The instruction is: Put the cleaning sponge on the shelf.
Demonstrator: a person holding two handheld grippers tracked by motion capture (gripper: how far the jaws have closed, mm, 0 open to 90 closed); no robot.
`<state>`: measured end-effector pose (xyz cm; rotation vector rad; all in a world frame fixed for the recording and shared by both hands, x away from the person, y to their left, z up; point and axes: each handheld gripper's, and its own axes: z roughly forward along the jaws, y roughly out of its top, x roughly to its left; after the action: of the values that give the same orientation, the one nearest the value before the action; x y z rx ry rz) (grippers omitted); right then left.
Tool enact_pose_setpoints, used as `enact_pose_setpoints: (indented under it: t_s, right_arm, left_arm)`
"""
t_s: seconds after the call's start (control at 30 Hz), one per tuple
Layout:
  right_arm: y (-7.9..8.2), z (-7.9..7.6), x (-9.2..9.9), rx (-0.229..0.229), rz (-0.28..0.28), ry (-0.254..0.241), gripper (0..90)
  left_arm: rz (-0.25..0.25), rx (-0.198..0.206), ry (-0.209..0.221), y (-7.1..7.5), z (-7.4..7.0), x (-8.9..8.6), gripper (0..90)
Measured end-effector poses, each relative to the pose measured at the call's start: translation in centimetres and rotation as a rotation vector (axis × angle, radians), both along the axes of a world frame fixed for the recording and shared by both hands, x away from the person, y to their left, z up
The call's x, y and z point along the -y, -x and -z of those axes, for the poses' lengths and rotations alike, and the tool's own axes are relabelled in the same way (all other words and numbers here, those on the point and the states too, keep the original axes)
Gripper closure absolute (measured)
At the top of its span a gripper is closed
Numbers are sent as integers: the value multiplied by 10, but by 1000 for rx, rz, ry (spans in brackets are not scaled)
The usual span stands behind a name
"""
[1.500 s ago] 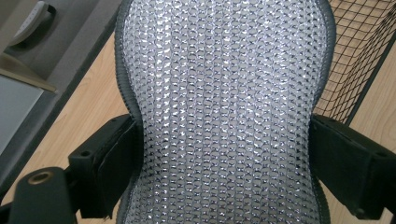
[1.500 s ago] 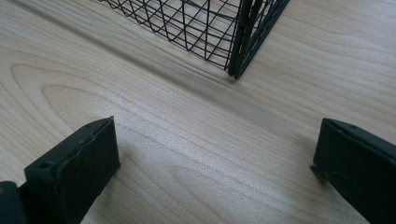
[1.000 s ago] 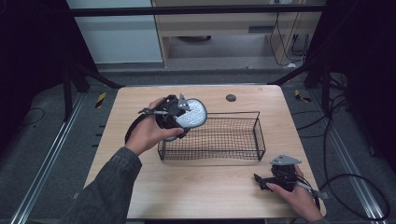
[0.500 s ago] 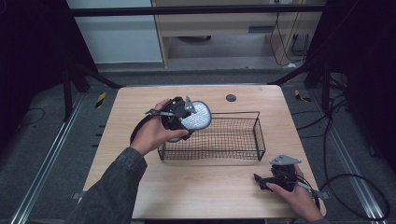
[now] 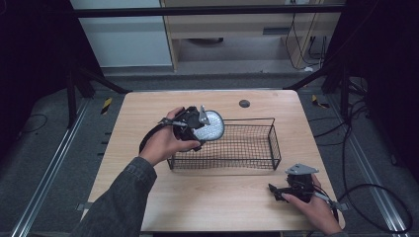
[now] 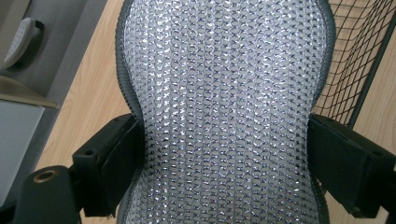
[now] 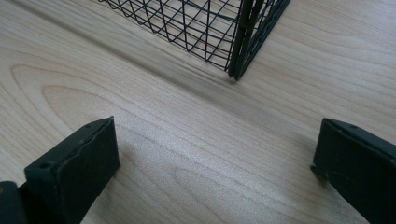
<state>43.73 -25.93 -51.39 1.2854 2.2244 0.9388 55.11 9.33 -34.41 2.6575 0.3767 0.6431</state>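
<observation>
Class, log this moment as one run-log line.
left gripper: shut on silver mesh pad, over wire basket left end | right gripper: open, on table

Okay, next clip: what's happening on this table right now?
A person works with a tool in each hand. The left tool is clamped on a silvery mesh pad with a dark rim, holding it over the left end of the black wire basket. The pad is not yet inside. The right tool rests open on the wooden table near the basket's right corner, holding nothing.
</observation>
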Motion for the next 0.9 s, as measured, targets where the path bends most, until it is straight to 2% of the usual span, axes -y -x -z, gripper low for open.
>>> enact_pose_setpoints:
  t_s: [0.9]
  right_arm:
    - [0,0,0,1,-1,1,4]
  left_arm:
    - [14,-11,-2,-1,12,1,126]
